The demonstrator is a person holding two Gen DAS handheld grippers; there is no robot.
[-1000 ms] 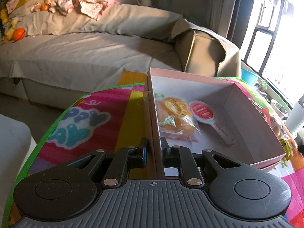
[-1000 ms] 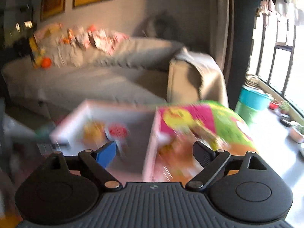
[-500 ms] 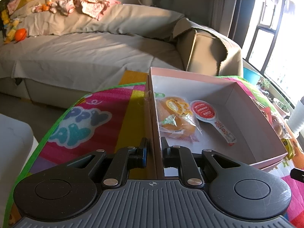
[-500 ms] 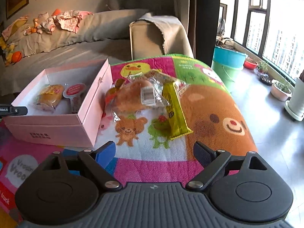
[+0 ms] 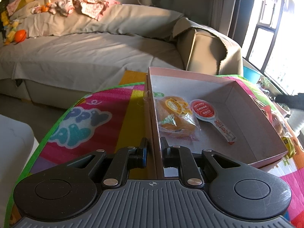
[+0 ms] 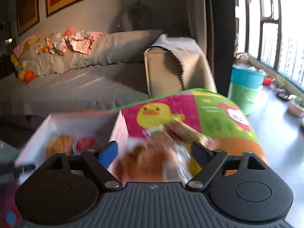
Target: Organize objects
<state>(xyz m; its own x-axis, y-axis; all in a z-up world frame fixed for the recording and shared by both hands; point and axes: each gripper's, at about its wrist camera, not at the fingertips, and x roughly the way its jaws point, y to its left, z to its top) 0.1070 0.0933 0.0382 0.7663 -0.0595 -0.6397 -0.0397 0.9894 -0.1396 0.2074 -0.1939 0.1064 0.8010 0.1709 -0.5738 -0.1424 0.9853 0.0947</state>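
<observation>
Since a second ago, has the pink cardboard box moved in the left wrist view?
No. The pink cardboard box keeps its place against the grey sofa, its near wall clamped in the left tongs.

Both handheld grippers share one build: the left gripper (image 5: 153, 150) and the right gripper (image 6: 154, 153) each show a ribbed grey body, two round black discs, black linkage arms with silver screws, and one blue-padded finger (image 6: 109, 153).
</observation>
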